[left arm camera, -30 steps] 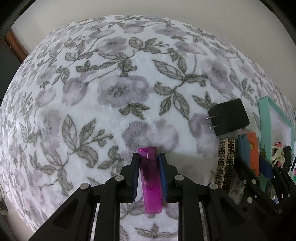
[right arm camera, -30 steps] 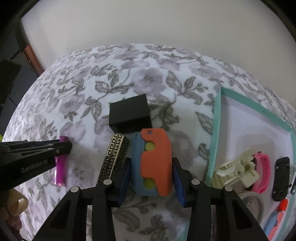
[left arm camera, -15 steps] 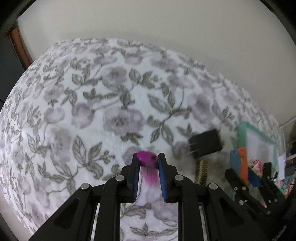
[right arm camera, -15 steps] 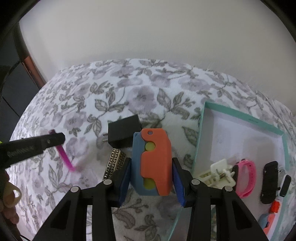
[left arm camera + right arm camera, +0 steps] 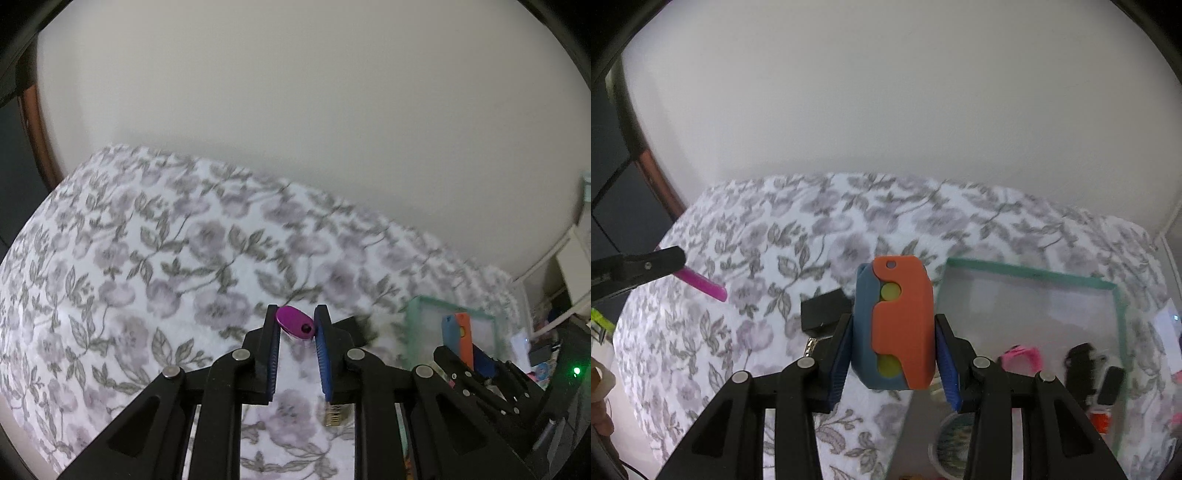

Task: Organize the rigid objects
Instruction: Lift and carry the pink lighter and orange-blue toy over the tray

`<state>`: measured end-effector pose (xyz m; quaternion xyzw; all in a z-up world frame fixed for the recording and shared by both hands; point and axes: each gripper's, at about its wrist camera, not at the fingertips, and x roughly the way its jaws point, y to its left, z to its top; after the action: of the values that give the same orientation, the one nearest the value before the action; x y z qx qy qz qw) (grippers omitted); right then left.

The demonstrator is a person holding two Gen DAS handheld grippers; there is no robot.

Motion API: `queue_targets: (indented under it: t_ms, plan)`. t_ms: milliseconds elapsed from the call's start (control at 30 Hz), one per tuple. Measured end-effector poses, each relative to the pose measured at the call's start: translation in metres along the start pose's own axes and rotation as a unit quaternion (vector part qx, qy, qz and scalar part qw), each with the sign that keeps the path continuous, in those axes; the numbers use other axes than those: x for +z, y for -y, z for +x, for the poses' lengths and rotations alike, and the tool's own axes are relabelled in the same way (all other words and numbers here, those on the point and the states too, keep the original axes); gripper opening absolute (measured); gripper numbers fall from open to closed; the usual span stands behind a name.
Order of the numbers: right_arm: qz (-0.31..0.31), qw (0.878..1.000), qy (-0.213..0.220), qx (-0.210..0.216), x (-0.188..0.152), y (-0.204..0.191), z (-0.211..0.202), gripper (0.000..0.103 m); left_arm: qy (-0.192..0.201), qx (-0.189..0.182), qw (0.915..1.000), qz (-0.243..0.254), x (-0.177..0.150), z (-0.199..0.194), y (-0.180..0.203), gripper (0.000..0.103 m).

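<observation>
- L gripper (image 5: 296, 328): fingers clamped on purple lighter (image 5: 295, 327), held in air above floral blanket (image 5: 155, 258), seen end-on.
- R gripper (image 5: 892, 350): fingers gripping orange/blue toy block (image 5: 897, 328), lifted off blanket, just left of teal-rimmed tray (image 5: 1027, 275).
- Black charger (image 5: 823, 310) on blanket behind block.
- Tray holds pink band (image 5: 1021, 357), black bits (image 5: 1082, 363).

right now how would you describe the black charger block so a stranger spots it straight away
Start at the floral blanket, then find the teal-rimmed tray at its right. The black charger block lies on the blanket just left of that tray. It is the only plain black box there, beside a gold-patterned bar.
</observation>
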<state>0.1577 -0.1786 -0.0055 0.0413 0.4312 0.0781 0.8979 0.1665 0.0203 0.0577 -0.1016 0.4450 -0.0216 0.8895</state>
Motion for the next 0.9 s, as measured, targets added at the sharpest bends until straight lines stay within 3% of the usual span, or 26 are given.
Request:
queue_targets:
  t_ms: [167,333,633,900]
  plan:
    - [0.028,0.999,0.025,-0.01,0.008,0.029,-0.027,0.044,0.027,-0.034,0.9988,0.023,0.004,-0.022,0.026,0.019]
    - [0.053,0.998,0.035,-0.025,0.01,0.06,-0.049,0.044,0.029,-0.074,0.9957,0.047,0.002,-0.029,0.056,0.019]
    - [0.1,0.993,0.037,-0.046,0.005,0.116,-0.071,0.044,-0.009,-0.129,0.985,0.114,-0.023,-0.009,0.129,0.019]
    - [0.131,0.99,0.007,-0.046,-0.008,0.142,-0.062,0.045,-0.067,-0.169,0.9689,0.168,-0.06,0.023,0.186,0.019]
